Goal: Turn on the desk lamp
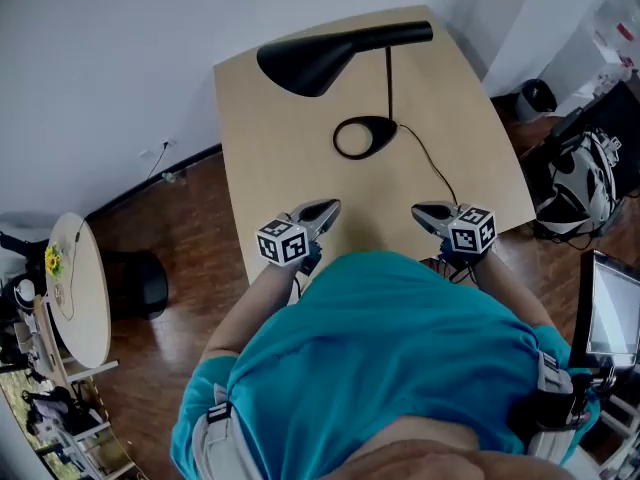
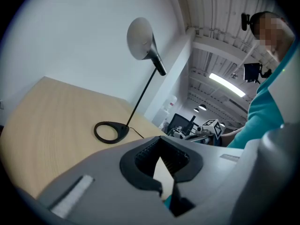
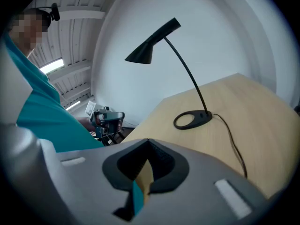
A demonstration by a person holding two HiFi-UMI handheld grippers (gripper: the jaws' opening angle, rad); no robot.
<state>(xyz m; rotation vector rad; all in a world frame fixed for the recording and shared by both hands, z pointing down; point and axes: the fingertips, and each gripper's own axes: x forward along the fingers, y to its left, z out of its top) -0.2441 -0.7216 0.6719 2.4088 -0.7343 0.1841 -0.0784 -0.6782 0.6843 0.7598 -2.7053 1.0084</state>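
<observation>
The pale wooden counter (image 1: 280,158) is filling the middle of the head view, and a person in a teal shirt (image 1: 400,348) is leaning at its near edge. The black desk lamp (image 1: 330,53) is standing toward the far side, its shade reaching left. Its ring-shaped base (image 1: 365,136) is trailing a cord (image 1: 432,168) toward the near right. The left tongs (image 1: 333,206) and right tongs (image 1: 417,209) are hovering over the near edge, well apart from the lamp. Both are clenched tip to tip, gripping nothing.
</observation>
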